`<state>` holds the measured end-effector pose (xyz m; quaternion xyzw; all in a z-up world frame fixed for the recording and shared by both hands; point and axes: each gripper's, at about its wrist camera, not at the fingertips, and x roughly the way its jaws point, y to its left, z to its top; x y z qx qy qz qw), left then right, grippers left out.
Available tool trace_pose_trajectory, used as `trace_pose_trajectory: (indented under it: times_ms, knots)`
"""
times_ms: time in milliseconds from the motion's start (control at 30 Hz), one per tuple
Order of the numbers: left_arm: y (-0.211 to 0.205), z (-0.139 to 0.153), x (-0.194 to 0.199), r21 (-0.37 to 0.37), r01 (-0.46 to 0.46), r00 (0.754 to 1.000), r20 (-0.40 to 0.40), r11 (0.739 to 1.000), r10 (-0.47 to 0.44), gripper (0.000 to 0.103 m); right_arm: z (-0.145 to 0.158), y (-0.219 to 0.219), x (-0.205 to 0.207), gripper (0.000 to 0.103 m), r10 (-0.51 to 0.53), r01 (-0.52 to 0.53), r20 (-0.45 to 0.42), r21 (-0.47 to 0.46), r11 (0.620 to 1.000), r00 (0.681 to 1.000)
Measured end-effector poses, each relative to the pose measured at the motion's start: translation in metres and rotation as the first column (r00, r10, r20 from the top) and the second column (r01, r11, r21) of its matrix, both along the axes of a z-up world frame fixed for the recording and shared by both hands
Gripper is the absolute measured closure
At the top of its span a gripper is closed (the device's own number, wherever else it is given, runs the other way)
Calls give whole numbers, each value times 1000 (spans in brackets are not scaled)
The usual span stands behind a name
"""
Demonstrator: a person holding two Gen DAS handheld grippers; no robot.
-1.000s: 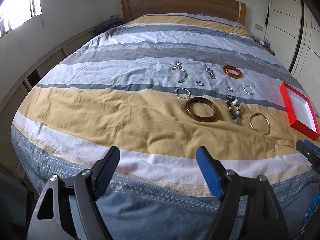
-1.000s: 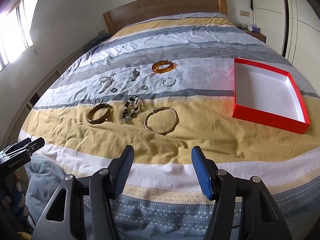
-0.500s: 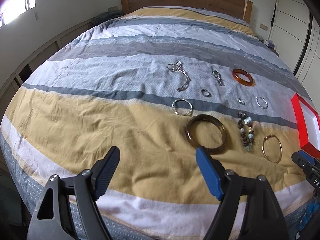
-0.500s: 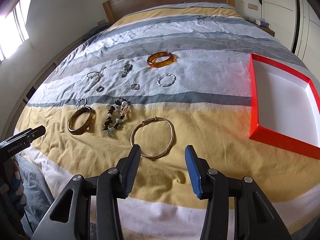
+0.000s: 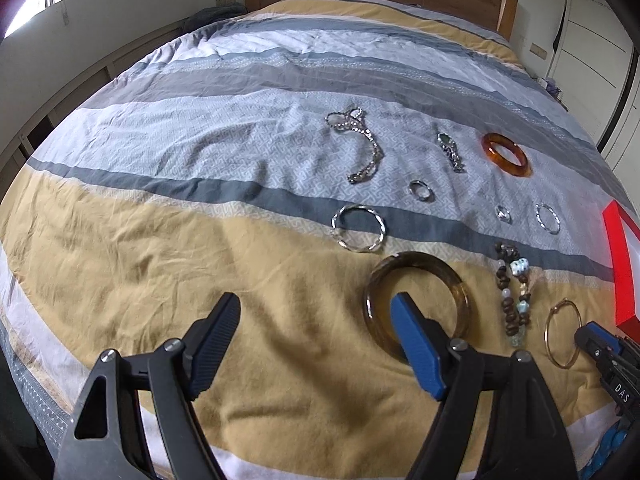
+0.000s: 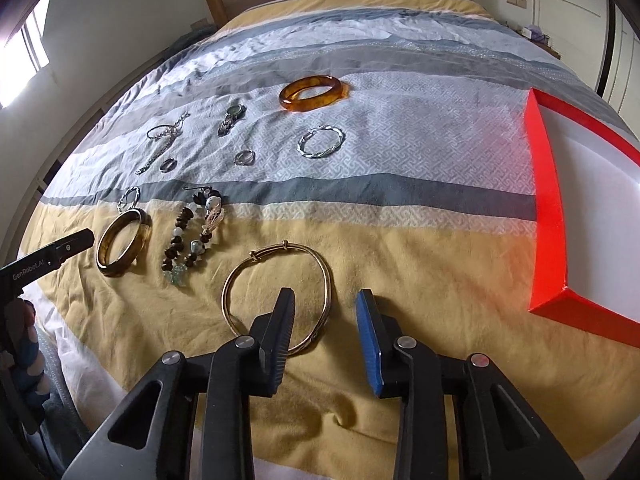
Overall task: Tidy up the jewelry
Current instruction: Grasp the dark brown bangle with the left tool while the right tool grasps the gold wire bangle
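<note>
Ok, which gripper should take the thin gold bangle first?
Right. The right gripper is open, with the thin gold bangle's near rim between its fingers. The red tray lies on its side. The left gripper is over the dark brown bangle.

Soft daylight enters from a blown-out window (image 6: 24, 52) at far left; fisheye bends the edges, corners dark.

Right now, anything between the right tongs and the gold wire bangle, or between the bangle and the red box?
Nothing visible. The right tongs are open at the thin gold bangle, straddling its near-right rim. Only bare yellow bedspread lies between it and the red box; the other jewelry sits left or farther back.
</note>
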<state>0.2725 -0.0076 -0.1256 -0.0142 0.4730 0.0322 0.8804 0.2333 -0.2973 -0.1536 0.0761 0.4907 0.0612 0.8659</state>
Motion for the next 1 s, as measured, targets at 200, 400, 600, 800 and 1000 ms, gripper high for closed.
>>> trace_pose_trajectory:
  times_ms: [200,400,600,800,1000]
  knots:
    - [-3,-25,13,-6,7,999,-48,1000,-7,33,-13,2,7,75,14,-14,-20,-9,1000,1000]
    - [-7,-40,17,2,24,998,-63,1000,-24,41,-23,9,13,75,30,-31,-27,-48,998,999]
    - [-27,-39,16,43,103,994,-45,994,-101,79,-28,20,21,76,61,-65,-34,-116,991,998]
    - [-31,-26,10,59,104,994,-29,993,-102,95,-20,21,20,98,72,-73,-7,-144,987,997]
    - [-27,3,-14,58,96,995,8,994,-97,95,9,20,1,98,77,-67,54,-172,983,996]
